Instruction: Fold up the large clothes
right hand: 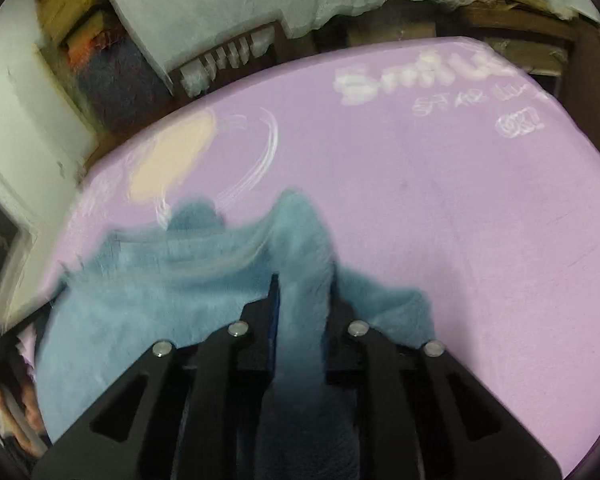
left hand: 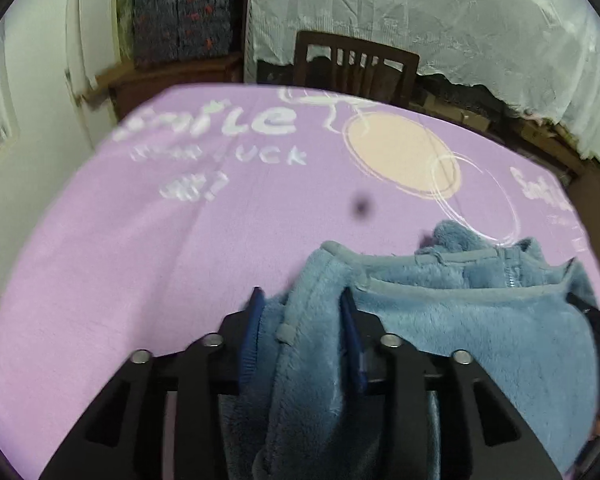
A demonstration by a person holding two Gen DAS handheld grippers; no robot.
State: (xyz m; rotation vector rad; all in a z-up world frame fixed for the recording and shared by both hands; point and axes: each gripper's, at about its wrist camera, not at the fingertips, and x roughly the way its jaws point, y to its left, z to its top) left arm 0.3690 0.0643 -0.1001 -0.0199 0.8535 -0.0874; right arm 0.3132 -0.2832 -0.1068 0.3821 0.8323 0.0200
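A fluffy light-blue fleece zip-up garment [left hand: 460,312] lies bunched at the near edge of the lilac printed table cover [left hand: 140,260]. The left gripper [left hand: 302,300] pinches a thick fold of it; the right gripper [right hand: 304,284] clamps another fold, jaws narrow.

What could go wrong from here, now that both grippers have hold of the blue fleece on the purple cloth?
1. The left gripper pinches a thick bunched roll of the blue fleece, so layers might slip out unevenly.
2. The open zipper and collar lie crumpled, so a fold now could trap that mess inside.
3. The right gripper holds only a narrow ridge; dragging may also rumple the purple cloth.
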